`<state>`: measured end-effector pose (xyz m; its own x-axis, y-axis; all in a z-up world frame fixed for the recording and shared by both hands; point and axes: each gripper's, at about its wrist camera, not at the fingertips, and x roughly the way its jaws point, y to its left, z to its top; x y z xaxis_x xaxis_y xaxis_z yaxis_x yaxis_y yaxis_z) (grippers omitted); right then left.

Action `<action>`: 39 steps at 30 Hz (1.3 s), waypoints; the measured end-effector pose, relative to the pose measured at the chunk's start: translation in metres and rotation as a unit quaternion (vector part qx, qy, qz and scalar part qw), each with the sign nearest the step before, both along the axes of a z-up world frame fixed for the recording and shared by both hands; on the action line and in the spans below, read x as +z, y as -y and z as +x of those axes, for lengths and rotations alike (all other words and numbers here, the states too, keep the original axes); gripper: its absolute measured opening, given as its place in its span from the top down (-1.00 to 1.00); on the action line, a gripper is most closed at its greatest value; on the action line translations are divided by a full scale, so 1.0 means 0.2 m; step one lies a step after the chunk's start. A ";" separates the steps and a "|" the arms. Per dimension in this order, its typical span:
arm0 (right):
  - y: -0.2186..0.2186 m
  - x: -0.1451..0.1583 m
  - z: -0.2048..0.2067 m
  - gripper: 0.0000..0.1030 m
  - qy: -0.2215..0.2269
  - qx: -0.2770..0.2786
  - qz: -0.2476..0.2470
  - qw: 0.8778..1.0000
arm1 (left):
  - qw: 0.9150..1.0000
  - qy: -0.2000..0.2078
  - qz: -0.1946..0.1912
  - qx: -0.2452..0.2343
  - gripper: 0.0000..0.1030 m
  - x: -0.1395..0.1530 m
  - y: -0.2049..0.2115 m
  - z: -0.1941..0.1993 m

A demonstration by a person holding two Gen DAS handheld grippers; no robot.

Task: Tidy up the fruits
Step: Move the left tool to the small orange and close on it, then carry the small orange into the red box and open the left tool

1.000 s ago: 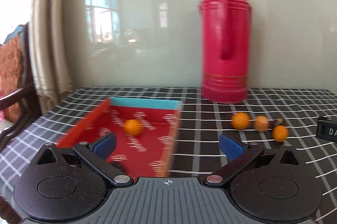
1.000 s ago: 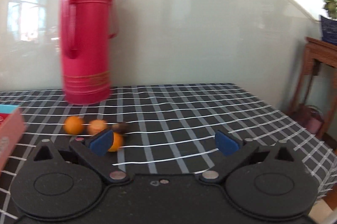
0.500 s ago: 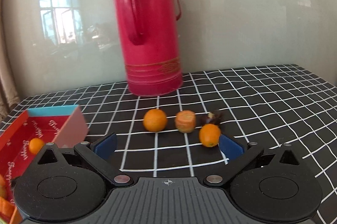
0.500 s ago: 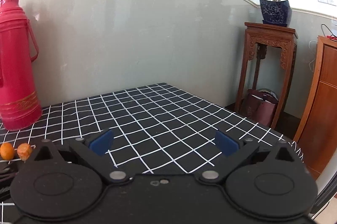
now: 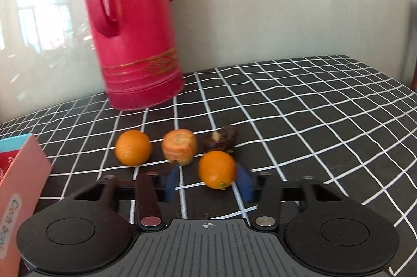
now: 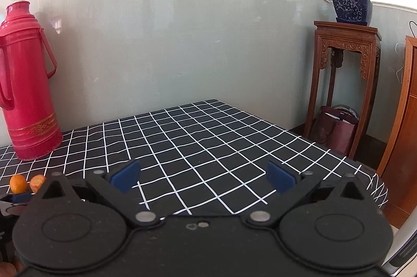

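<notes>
My left gripper (image 5: 207,174) is low over the checked tablecloth (image 5: 299,120), and its jaws are closing around a small orange (image 5: 217,169). The right pad touches the fruit. A thin gap of cloth still shows at the left pad (image 5: 172,183). Just behind lie a second orange (image 5: 133,146), a pale orange stubby piece (image 5: 179,146) and a dark brown fruit (image 5: 221,140). The red box's pink wall (image 5: 23,172) is at the left edge. My right gripper (image 6: 203,176) stands open over bare cloth, with nothing between its fingers.
A tall red thermos (image 5: 135,29) stands against the wall behind the fruit, and shows in the right wrist view as thermos (image 6: 26,84). Right of the table's edge (image 6: 365,167) is a wooden stand (image 6: 344,84) with a potted plant (image 6: 349,1).
My left gripper has swung right from the red box to the fruit group and moved closer. Its jaws went from wide to narrow around the front orange. The right view turned right, then held.
</notes>
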<state>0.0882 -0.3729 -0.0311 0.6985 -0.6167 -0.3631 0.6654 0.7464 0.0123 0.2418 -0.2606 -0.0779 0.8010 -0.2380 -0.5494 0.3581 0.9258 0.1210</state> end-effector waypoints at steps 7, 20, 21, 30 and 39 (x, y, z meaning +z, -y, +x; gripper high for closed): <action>-0.05 0.00 0.02 -0.89 0.000 0.016 -0.012 1.000 | 1.000 0.015 0.001 -0.003 0.42 0.00 -0.03 -0.04; -0.18 0.00 0.09 -0.89 -0.006 0.051 -0.013 0.999 | 0.993 0.099 0.013 0.062 0.42 0.15 -0.37 -0.23; -0.20 0.00 0.09 -0.89 -0.007 0.056 -0.015 0.998 | 0.992 0.102 0.012 0.074 0.42 0.17 -0.43 -0.24; -0.40 -0.01 0.17 -0.89 -0.015 0.106 -0.037 0.994 | 0.974 0.080 0.021 0.212 0.42 0.19 -0.99 -0.17; -0.59 -0.06 0.31 -0.89 -0.035 0.190 -0.050 0.980 | 0.958 0.031 -0.009 0.286 -0.04 0.13 -1.31 -0.11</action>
<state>0.1505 -0.2546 -0.0424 0.8596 -0.3520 -0.3703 0.3360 0.9355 -0.1094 0.2191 0.0013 -0.0527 0.8346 0.2399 -0.4959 -0.2147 0.9707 0.1083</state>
